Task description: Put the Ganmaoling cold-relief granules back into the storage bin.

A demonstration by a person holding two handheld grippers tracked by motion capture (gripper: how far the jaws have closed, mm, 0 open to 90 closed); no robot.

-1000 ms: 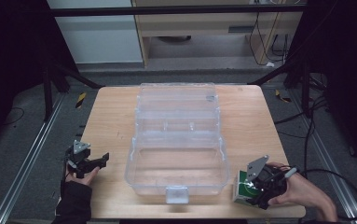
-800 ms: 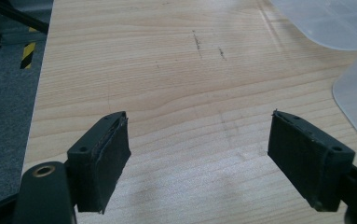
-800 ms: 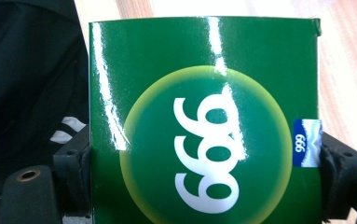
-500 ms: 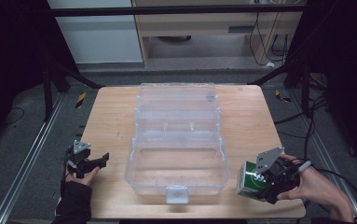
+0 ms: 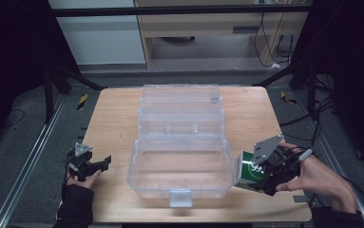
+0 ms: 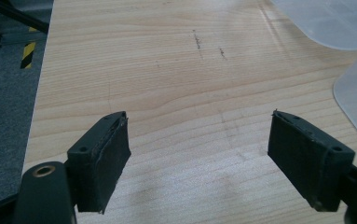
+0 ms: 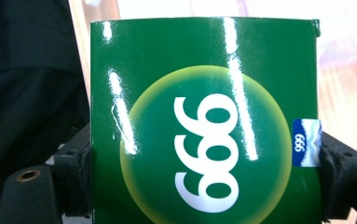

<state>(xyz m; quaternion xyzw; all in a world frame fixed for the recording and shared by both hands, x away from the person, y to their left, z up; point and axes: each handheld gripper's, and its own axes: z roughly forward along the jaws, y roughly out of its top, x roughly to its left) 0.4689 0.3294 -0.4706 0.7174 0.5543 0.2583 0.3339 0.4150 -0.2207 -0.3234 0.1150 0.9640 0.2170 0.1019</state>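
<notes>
1. The right tool (image 5: 265, 175) is clamped on a green box (image 5: 248, 171) printed with white digits, a jaw pressed against each side of it
2. The green box hangs just off the near right corner of the clear plastic case (image 5: 179, 156), above the wooden surface (image 5: 113, 118)
3. The clear plastic case stands in the middle of the surface with its lid thrown back
4. The left tool (image 5: 91, 164) rests near the surface's left edge, jaws spread wide with nothing between them, well apart from the case

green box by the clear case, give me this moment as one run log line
right gripper: shut on green box | box: beside clear plastic case, right of it | left gripper: open, nothing between jaws, over wooden table
</notes>
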